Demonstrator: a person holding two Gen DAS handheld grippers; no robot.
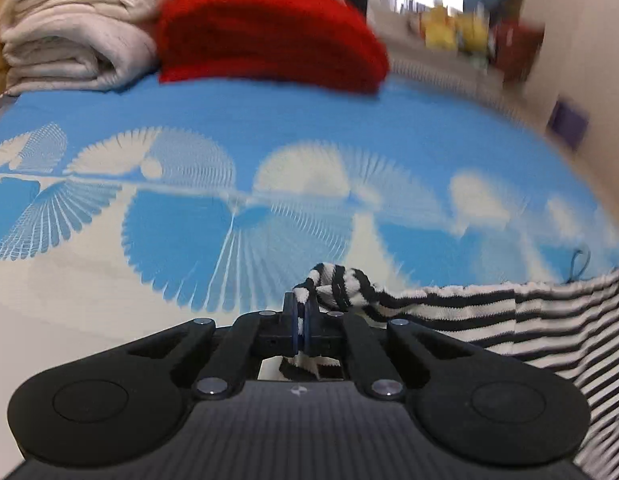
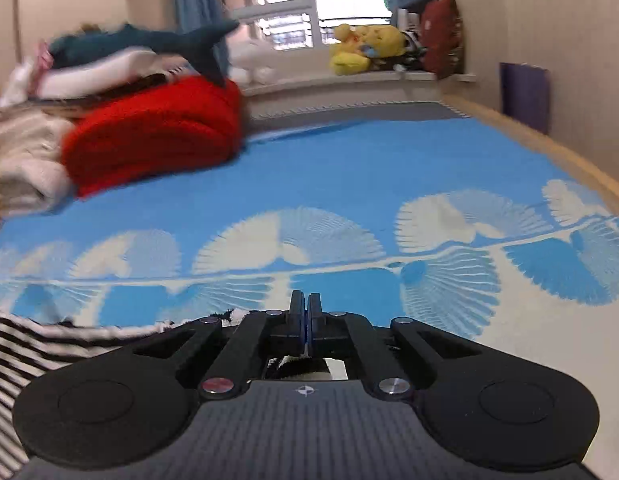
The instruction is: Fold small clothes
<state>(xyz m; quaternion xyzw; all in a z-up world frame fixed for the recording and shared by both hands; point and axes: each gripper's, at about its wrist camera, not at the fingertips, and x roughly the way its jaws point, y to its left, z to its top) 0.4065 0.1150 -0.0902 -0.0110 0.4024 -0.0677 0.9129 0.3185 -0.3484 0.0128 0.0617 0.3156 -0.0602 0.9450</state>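
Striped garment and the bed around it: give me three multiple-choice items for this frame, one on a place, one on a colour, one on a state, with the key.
1. Where does the red folded blanket lie?
A. At the far end of the bed, beside the cream folded blanket
B. Under the left gripper
C. On the windowsill

2. What colours is the striped garment?
A. Red and white
B. Black and white
C. Blue and yellow

3. How does the left gripper stand?
A. Wide open above the bed cover
B. Shut on nothing
C. Shut on a bunched corner of the garment

Key: 1 A, it sits against the cream stack. 2 B, the stripes show in both views. 3 C, striped cloth sticks out between the closed jaws.
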